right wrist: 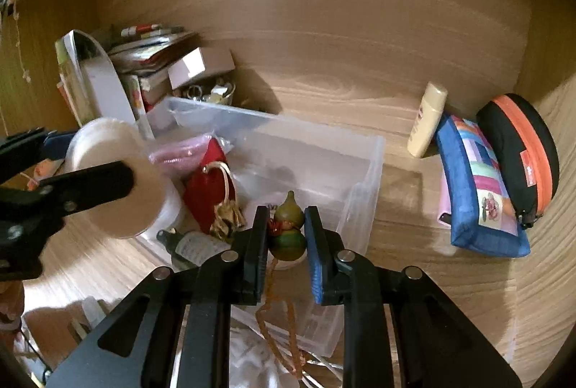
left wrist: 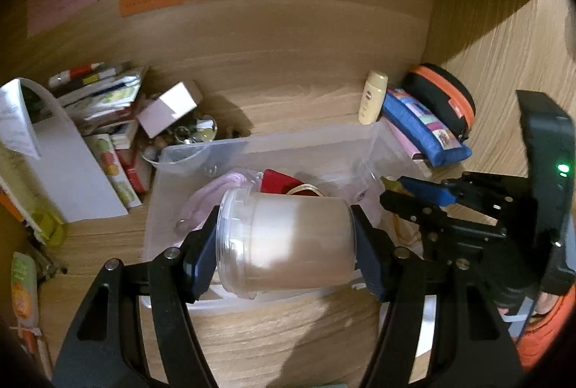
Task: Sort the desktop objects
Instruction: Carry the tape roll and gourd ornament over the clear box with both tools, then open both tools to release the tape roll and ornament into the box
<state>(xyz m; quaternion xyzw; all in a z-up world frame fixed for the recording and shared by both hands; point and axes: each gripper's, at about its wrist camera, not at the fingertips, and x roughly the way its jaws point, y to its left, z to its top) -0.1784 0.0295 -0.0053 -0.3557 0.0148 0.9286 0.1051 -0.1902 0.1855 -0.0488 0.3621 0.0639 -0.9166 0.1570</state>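
Bin walls of the clear plastic storage box (right wrist: 360,168) lie just ahead and below my right gripper (right wrist: 286,233), which pinches a small green gourd charm (right wrist: 288,226), while my left gripper (left wrist: 284,244) clamps a frosted white plastic jar (left wrist: 288,240) sideways over the same box.

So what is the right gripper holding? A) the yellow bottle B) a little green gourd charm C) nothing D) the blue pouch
B: in the right wrist view the right gripper is shut on the little green gourd charm over the clear plastic bin, while the yellow bottle and blue pouch lie apart on the desk.
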